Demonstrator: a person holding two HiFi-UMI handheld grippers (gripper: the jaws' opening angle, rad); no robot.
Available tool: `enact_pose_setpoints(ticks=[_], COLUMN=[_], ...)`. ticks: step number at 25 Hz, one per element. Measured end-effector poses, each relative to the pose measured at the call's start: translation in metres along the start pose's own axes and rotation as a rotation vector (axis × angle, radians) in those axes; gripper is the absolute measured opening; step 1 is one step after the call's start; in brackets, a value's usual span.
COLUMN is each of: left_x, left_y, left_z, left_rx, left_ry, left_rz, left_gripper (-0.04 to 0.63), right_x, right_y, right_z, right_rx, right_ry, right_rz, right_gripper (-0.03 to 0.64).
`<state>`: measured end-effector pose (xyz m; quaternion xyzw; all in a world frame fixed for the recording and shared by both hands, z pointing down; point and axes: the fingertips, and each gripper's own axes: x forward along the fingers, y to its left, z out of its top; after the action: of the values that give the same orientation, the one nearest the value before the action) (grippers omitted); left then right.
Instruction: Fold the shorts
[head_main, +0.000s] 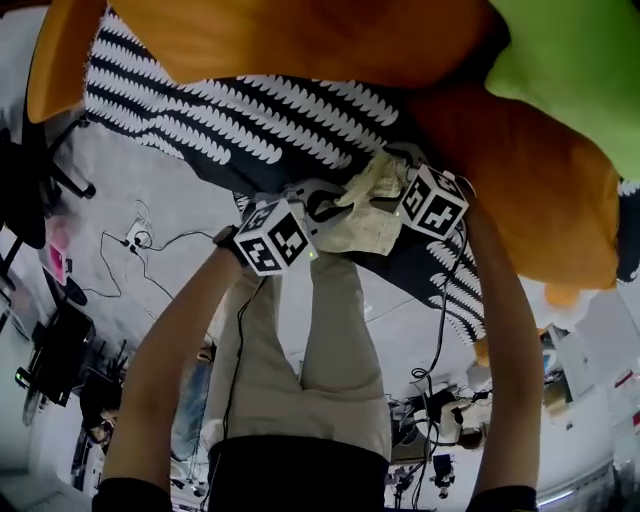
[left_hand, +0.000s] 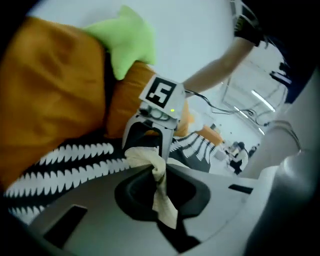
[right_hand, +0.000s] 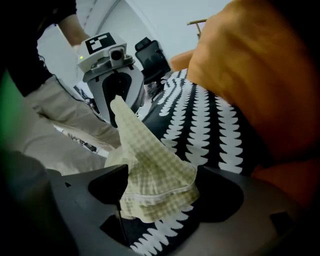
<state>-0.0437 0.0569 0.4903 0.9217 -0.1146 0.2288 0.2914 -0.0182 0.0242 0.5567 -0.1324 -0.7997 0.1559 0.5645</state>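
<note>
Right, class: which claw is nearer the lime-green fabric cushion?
Right. In the head view, the right claw lies below and left of the lime-green fabric cushion. The left claw, shut on the pale yellow checked cloth shorts, is farther left.

- Head view: taken from above, aimed steeply down past forearms and legs; patterned cover filmed across frame top, its near edge met by both grippers.
- Left gripper view: taken close along own jaws of left gripper, low at cover's edge, faced toward right gripper.
- Right gripper view: taken close along own jaws, faced back toward left gripper, cover's edge beneath.
- Shared by all three: shorts, patterned cover, orange cushion.
- Green cushion shared by head and left gripper views.
</note>
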Motion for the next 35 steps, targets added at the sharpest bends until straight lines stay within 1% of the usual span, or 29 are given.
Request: enact_pose_setpoints(ticks=[2,4,6,8,9,10,11,12,14,16,17,18,19,20,23,25,26,27,28,29,30,32,33,35], left_x=[-0.004,-0.007,-0.009,-0.013,-0.016,-0.019,-0.021,-0.023,-0.025,-0.028,-0.031,-0.033,-0.034,-0.036,-0.044,-0.047,-0.049,-0.051,-0.053,-0.056,-0.058,-0.059,-0.057,-0.049], left_y=[-0.029,-0.044,-0.047,-0.044,-0.041,-0.036,-0.029,-0.018,0.008,0.035,0.046,0.055,0.062,0.068,0.082,0.081,0.075,0.068,0.059,0.051,0.042,0.024,0.014,-0.003], left_z=[0.004,0.007,0.01,0.012,0.011,0.009,0.005,0.001,-0.008,-0.005,0.001,0.01,0.02,0.03,0.056,0.065,0.066,0.065,0.063,0.059,0.053,0.037,0.027,0.007], left_rx=[0.153,0.26,0.315,0.324,0.314,0.292,0.253,0.195,0.042,-0.101,-0.148,-0.171,-0.168,-0.148,-0.048,0.048,0.127,0.226,0.328,0.413,0.471,0.538,0.563,0.604], left_ry=[0.032,0.059,0.067,0.061,0.059,0.059,0.06,0.06,0.045,0.01,-0.005,-0.013,-0.014,-0.011,-0.005,0.014,0.039,0.069,0.096,0.115,0.125,0.133,0.141,0.166], left_rz=[-0.035,-0.057,-0.068,-0.067,-0.062,-0.052,-0.035,-0.01,0.053,0.097,0.107,0.115,0.122,0.13,0.158,0.164,0.166,0.167,0.166,0.159,0.147,0.116,0.101,0.067], left_gripper=[0.034,0.034,0.034,0.034,0.034,0.034,0.034,0.034,0.034,0.034,0.034,0.034,0.034,0.034,0.034,0.035,0.035,0.035,0.034,0.034,0.034,0.034,0.035,0.035], right_x=[-0.005,-0.011,-0.016,-0.013,-0.009,-0.006,-0.004,-0.005,-0.01,-0.015,-0.019,-0.025,-0.032,-0.04,-0.061,-0.074,-0.08,-0.086,-0.089,-0.09,-0.088,-0.075,-0.067,-0.047], right_y=[0.016,0.019,0.02,0.027,0.031,0.033,0.032,0.029,0.023,0.016,0.011,0.003,-0.006,-0.015,-0.037,-0.041,-0.039,-0.035,-0.028,-0.02,-0.009,0.019,0.033,0.056], right_z=[-0.007,-0.008,0.0,0.008,0.009,0.008,0.006,0.005,0.004,0.008,0.01,0.014,0.017,0.019,0.03,0.036,0.038,0.042,0.045,0.048,0.049,0.044,0.039,0.026], right_rx=[-0.1,-0.243,-0.367,-0.428,-0.436,-0.43,-0.406,-0.361,-0.229,-0.115,-0.079,-0.055,-0.039,-0.027,0.002,-0.003,-0.019,-0.045,-0.081,-0.125,-0.172,-0.251,-0.278,-0.3], right_ry=[0.036,0.1,0.157,0.206,0.238,0.269,0.288,0.288,0.251,0.202,0.18,0.164,0.153,0.146,0.112,0.085,0.075,0.07,0.071,0.074,0.08,0.095,0.104,0.122], right_rz=[0.005,-0.005,0.01,0.078,0.123,0.159,0.181,0.19,0.195,0.184,0.165,0.134,0.096,0.055,-0.071,-0.163,-0.217,-0.276,-0.338,-0.397,-0.447,-0.51,-0.525,-0.524], right_gripper=[0.452,0.472,0.482,0.48,0.445,0.348,0.227,0.162,0.097,0.068,0.063,0.061,0.06,0.06,0.06,0.063,0.064,0.067,0.066,0.064,0.064,0.064,0.064,0.067])
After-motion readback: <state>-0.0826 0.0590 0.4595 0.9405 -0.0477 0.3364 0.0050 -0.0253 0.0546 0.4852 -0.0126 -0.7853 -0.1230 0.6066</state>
